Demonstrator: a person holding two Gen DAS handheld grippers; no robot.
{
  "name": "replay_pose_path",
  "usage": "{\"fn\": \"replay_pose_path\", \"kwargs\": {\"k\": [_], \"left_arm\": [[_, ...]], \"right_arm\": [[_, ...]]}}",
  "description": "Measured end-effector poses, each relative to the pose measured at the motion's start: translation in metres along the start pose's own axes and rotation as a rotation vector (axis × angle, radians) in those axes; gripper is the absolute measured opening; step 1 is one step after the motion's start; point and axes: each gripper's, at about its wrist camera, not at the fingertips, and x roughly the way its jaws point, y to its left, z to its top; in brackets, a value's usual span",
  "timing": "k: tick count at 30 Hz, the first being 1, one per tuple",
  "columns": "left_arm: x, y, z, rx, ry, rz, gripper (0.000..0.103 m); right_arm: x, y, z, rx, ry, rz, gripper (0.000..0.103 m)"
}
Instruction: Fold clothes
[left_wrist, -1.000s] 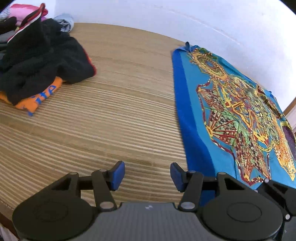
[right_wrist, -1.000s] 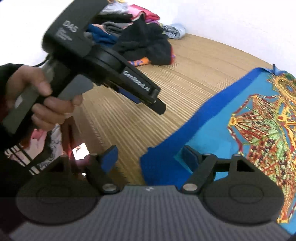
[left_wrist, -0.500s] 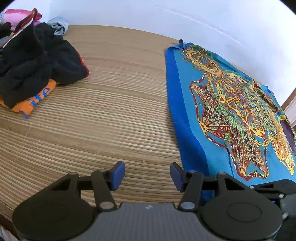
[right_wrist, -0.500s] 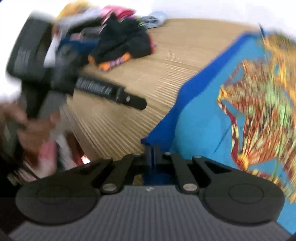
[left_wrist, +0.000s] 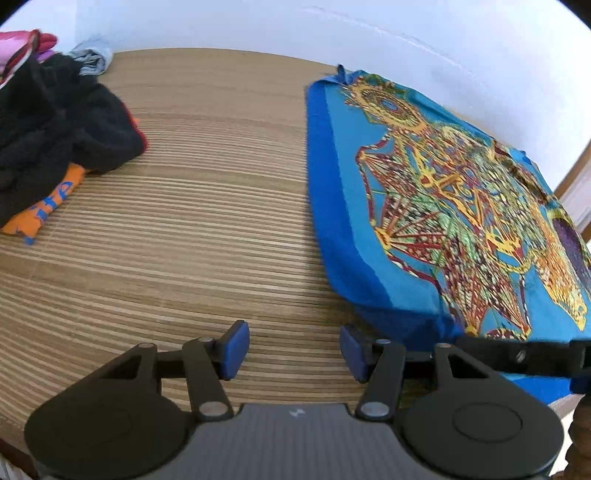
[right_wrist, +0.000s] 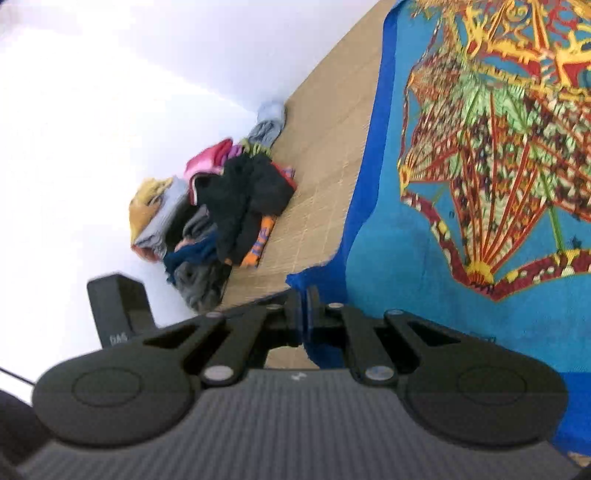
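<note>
The bright blue cloth with a yellow, red and green pattern (left_wrist: 436, 206) runs off the right side of the left wrist view, so its far end cannot be seen. It lies flat on the striped wooden table (left_wrist: 207, 229), close to the white wall (left_wrist: 406, 33). Its near corner is hidden behind the black right gripper (right_wrist: 303, 308). That gripper's 2 fingers are pinched tight together on the dark blue corner of the cloth, right by the table's front edge. The right wrist view is tipped on its side and a bit blurry.

The left gripper (left_wrist: 293, 349) has its 2 blue pads (left_wrist: 234, 347) about half apart, with nothing between them. It hangs over bare table just left of the cloth's long blue edge.

The messy pile of clothes, black on top with orange, pink and grey bits (left_wrist: 55, 147), is cut off at the left side of that view. What each piece is, I cannot tell. It sits well apart from the blue cloth, and a wide strip of bare table lies between them.
</note>
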Motion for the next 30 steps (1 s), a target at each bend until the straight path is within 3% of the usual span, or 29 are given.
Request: {"fn": "replay_pose_path", "kwargs": {"k": [4,10,12,13,17,19,21,26,30], "left_arm": [[0.008,-0.010,0.002,0.051,-0.029,0.000,0.057],[0.016,-0.012,0.014,-0.022,-0.095,-0.195,0.057],[0.021,-0.019,0.016,-0.006,-0.102,-0.241,0.057],[0.023,-0.024,0.016,0.014,-0.098,-0.252,0.057],[0.033,-0.043,0.008,0.084,-0.087,-0.234,0.058],[0.033,-0.048,0.005,0.112,-0.094,-0.231,0.058],[0.032,-0.051,0.002,0.132,-0.093,-0.228,0.058],[0.028,-0.057,-0.002,0.157,-0.087,-0.227,0.058],[0.024,-0.062,-0.008,0.203,-0.085,-0.216,0.058]], "right_arm": [[-0.003,-0.001,-0.007,-0.020,0.002,0.004,0.006],[-0.016,0.001,-0.009,-0.090,0.003,-0.059,0.008],[-0.023,-0.003,-0.009,-0.081,-0.001,-0.104,0.010],[-0.028,-0.007,-0.007,-0.057,-0.006,-0.125,0.013],[-0.051,-0.025,0.005,0.087,-0.081,-0.181,0.054],[-0.060,-0.031,0.015,0.134,-0.134,-0.178,0.058],[-0.057,-0.029,0.029,0.105,-0.154,-0.169,0.058],[0.010,0.000,0.062,-0.197,0.046,-0.216,0.059],[0.054,0.006,0.062,-0.367,0.182,-0.276,0.058]]}}
